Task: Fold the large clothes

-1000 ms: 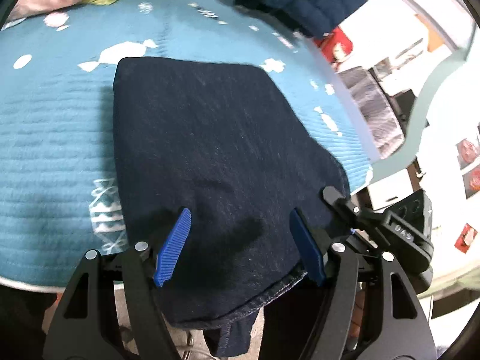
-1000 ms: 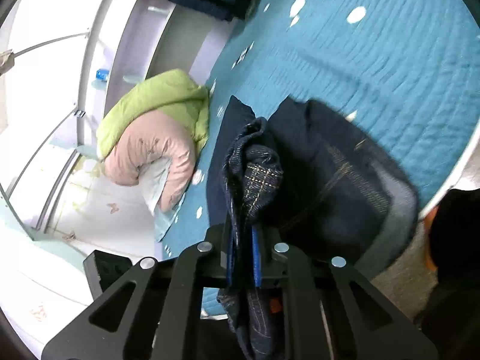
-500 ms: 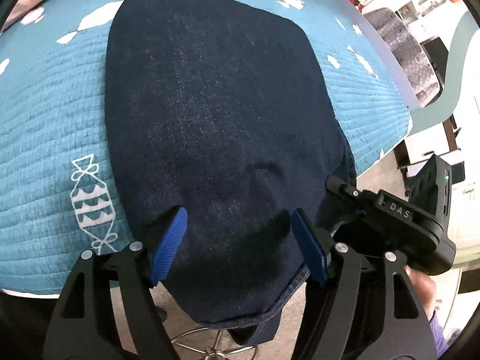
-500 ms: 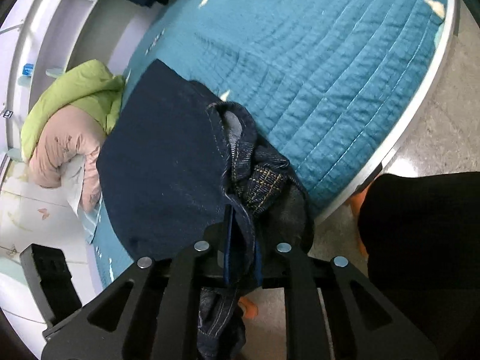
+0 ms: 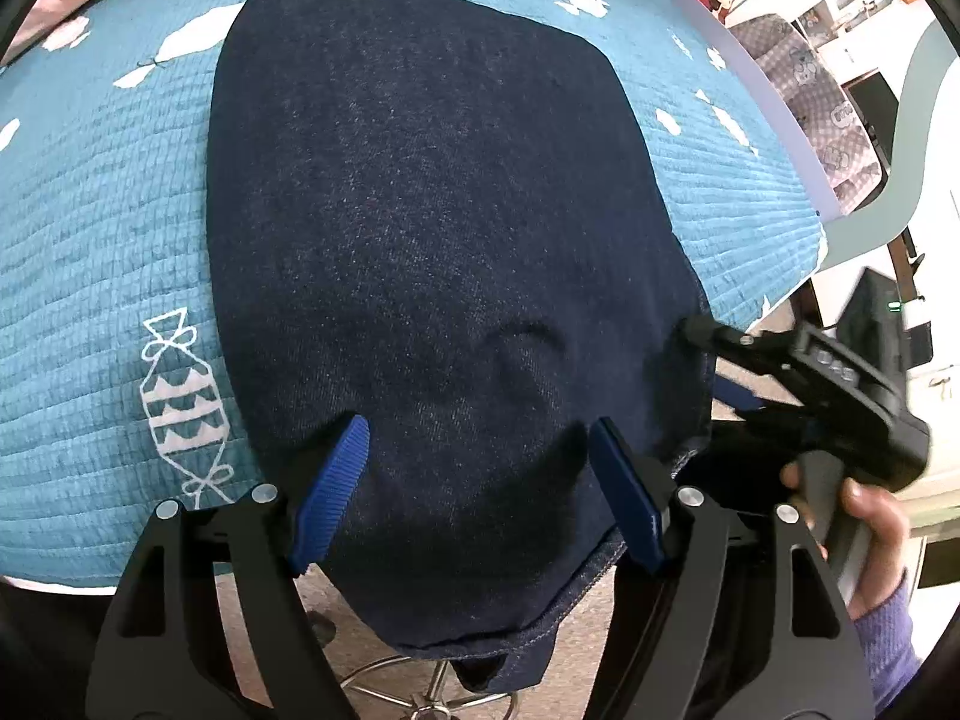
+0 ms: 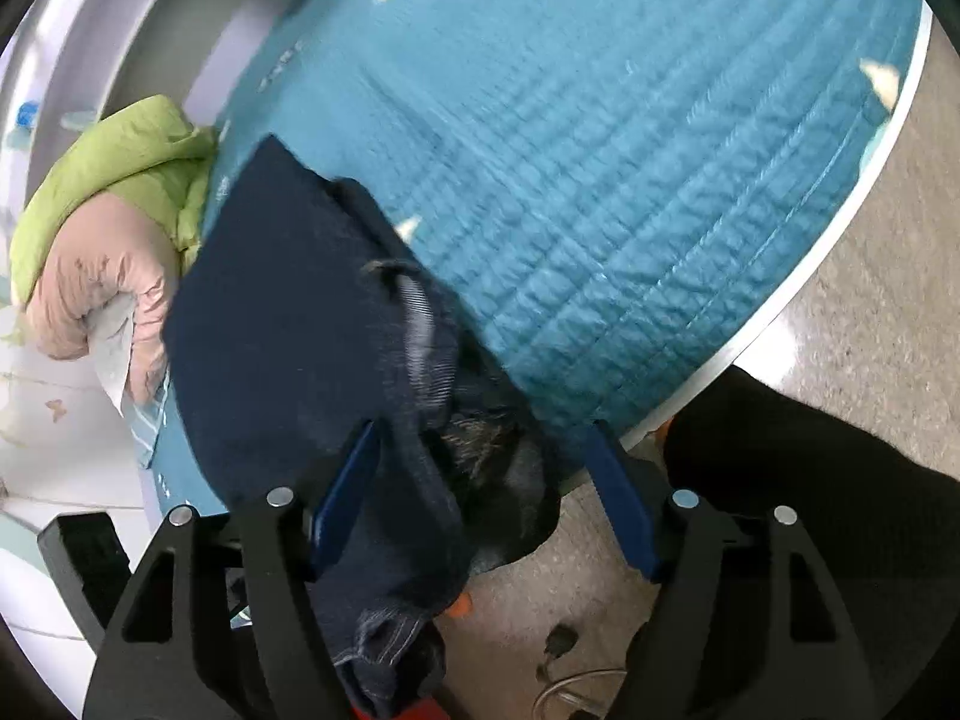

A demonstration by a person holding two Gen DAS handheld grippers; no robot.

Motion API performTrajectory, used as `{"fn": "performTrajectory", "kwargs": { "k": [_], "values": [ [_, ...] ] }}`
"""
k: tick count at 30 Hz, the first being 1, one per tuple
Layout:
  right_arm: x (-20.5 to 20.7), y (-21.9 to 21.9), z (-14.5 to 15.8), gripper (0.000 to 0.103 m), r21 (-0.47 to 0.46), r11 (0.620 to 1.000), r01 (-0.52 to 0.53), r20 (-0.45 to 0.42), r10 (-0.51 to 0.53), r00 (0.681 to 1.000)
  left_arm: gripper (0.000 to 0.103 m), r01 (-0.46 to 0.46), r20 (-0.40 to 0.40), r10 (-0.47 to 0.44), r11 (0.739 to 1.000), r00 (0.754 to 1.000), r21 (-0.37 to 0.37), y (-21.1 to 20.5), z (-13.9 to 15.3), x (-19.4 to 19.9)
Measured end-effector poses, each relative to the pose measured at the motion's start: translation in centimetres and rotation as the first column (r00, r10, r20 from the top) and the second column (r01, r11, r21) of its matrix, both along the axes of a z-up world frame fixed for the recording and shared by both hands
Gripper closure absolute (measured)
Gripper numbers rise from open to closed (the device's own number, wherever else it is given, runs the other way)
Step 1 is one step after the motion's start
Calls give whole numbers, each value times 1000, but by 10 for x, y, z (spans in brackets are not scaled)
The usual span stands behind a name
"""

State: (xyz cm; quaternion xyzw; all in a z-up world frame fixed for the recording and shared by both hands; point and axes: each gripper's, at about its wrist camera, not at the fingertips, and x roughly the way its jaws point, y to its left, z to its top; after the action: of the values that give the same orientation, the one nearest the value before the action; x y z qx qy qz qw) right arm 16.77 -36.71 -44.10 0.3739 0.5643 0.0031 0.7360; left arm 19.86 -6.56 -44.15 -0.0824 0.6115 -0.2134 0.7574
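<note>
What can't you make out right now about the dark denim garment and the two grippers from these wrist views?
- Left wrist view: the denim garment runs off the blue quilt; the left gripper hides part of its hanging end.
- Left wrist view: the right gripper is side-on, so its opening jaws can't be judged there.
- Right wrist view: the quilt is motion-blurred.
- Right wrist view: the garment's bunched lower end disappears behind the right gripper's frame.

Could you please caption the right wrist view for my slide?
Right tool opening over dark jeans draped off the teal quilt's edge.

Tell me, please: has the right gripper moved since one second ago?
Yes. The right gripper sank toward the teal quilt's edge; its jaws are opening around the dark jeans.
</note>
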Motion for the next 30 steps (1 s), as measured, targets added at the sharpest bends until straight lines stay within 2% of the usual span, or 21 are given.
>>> {"fn": "performTrajectory", "kwargs": {
  "k": [3,6,11,15,17,20,21,22,23,24,26,28,30],
  "values": [
    [2,-2,-17,34,132,991,27,-26,-24,999,28,5,3,-5,1000,1000,8,1,0,-1],
    [4,-2,-20,30,156,988,17,-13,-15,1000,26,5,7,-5,1000,1000,11,-1,0,0],
    [4,1,-19,30,184,983,0,8,-1,1000,26,-3,4,3,1000,1000,0,-1,-2,0],
    [2,13,-17,37,195,980,-32,21,29,999,26,-9,-1,9,1000,1000,-12,3,-2,0],
    [5,18,-18,37,196,980,-37,23,33,999,26,-9,-1,9,1000,1000,-15,5,-2,0],
    [9,15,-27,30,242,970,11,14,-15,1000,25,-7,-1,7,1000,1000,-17,6,-2,1],
    [9,13,-30,33,271,962,33,11,-37,999,25,-8,-1,8,1000,1000,-19,6,-2,1],
    [10,14,-28,39,263,964,28,6,-31,1000,25,-8,-1,8,1000,1000,-21,7,-2,1],
    [10,16,-23,59,239,971,4,16,-8,1000,25,-9,-2,9,1000,1000,-24,8,-2,1],
    [9,16,-20,68,236,972,-8,26,2,1000,25,-11,-2,11,1000,1000,-28,9,-2,1],
    [5,16,-16,77,256,967,-11,51,-2,999,25,-14,-3,14,999,1000,-36,12,-2,2],
    [3,13,-19,79,270,963,-2,64,-16,998,25,-23,-13,22,998,1000,-63,17,0,3],
    [1,12,-20,81,269,963,8,71,-28,997,26,-56,-38,50,986,998,-155,30,5,4]
  ]
}}
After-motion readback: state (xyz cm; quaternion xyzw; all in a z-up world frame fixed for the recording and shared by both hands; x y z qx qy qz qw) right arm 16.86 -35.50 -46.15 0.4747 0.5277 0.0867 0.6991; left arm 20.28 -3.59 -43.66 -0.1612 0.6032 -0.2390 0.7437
